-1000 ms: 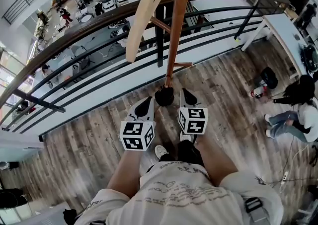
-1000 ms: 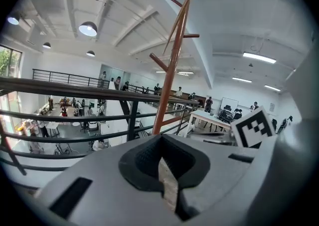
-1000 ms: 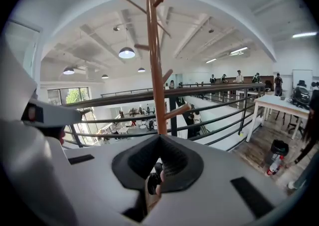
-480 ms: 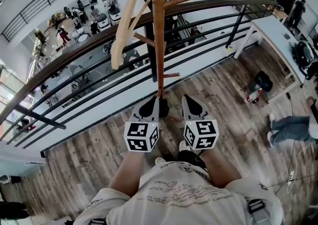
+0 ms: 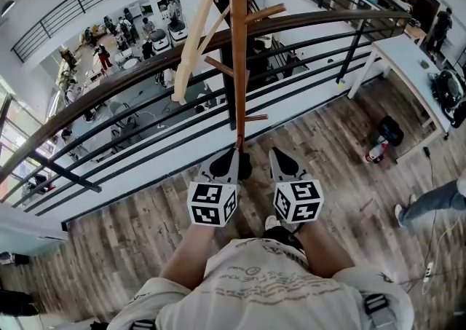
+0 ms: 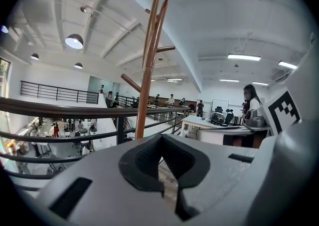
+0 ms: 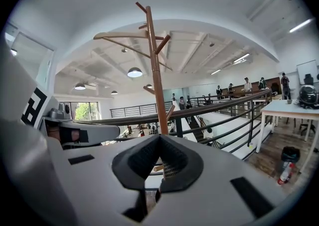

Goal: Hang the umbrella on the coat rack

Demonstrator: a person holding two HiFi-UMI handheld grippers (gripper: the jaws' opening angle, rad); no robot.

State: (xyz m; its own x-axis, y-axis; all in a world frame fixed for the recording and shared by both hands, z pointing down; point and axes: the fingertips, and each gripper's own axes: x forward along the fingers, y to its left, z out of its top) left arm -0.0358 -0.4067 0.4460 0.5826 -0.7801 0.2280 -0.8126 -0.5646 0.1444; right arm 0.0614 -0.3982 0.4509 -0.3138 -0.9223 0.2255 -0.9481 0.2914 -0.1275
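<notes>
A tall wooden coat rack [image 5: 237, 52] with angled pegs stands in front of me, its dark round base [image 5: 245, 168] on the wood floor between my gripper tips. No umbrella shows in any view. My left gripper [image 5: 227, 157] is just left of the base and my right gripper [image 5: 279, 157] just right of it, side by side at the same height. Both are shut with nothing between the jaws. In the left gripper view the rack's pole [image 6: 144, 80] rises above the left gripper [image 6: 162, 162]. The right gripper view likewise has the pole [image 7: 155, 70] above the right gripper [image 7: 158, 162].
A curved dark railing [image 5: 145, 66] runs right behind the rack, with an open atrium and people far below. A white table [image 5: 404, 48] stands at the right. Near it a black bag [image 5: 391, 130] and a bottle [image 5: 376, 151] lie on the floor. A person's leg [image 5: 437, 201] shows at the far right.
The view has shifted so the rack's pole now stands more upright in the frame. Both grippers sit slightly lower and stay shut. The seated person at the right has mostly left the picture.
</notes>
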